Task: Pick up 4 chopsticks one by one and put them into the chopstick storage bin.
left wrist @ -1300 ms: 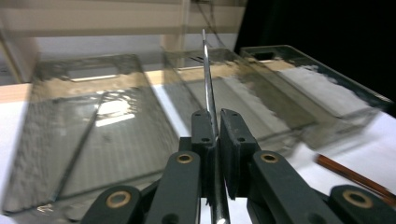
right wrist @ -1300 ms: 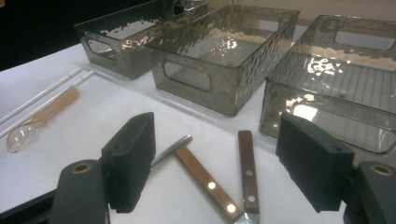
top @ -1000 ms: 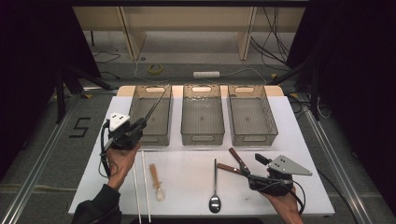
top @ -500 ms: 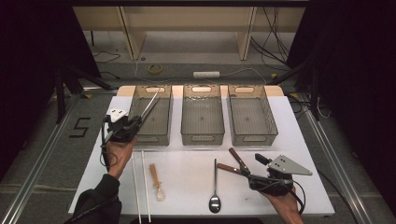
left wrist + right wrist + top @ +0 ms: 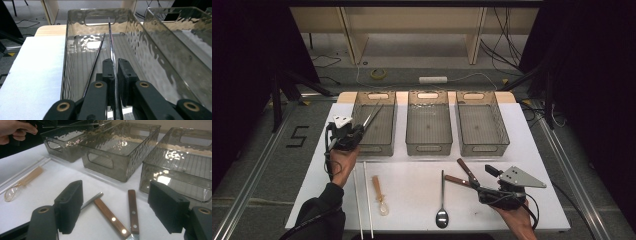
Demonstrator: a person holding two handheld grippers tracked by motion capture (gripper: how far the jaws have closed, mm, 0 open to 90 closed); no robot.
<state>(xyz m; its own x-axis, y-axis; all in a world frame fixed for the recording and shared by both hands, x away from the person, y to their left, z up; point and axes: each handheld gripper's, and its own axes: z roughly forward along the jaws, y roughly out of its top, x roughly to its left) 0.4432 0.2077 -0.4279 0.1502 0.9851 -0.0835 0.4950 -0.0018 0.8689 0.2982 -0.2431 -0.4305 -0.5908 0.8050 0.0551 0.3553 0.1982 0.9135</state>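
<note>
My left gripper (image 5: 360, 129) is shut on a thin dark metal chopstick (image 5: 111, 41), and a second chopstick (image 5: 98, 55) runs along the left of the jaws. Both chopsticks (image 5: 372, 115) slant out over the left smoky plastic bin (image 5: 363, 148), with their tips inside its walls (image 5: 65, 62). At the front right of the table, my right gripper (image 5: 484, 181) stands open, with nothing between its pads (image 5: 70, 202). Two wooden-handled knives (image 5: 110, 216) lie on the table just ahead of it, also seen in the high view (image 5: 467, 172).
A middle bin (image 5: 428, 148) and a right bin (image 5: 482, 148) stand beside the left one. On the white table (image 5: 412, 170) lie a metal spoon (image 5: 442, 200), a small wooden-handled whisk (image 5: 379, 194) and two white sticks (image 5: 362, 200).
The left gripper has moved forward toward the left bin, and the chopsticks' tips have dipped lower into it. The right gripper has kept still.
</note>
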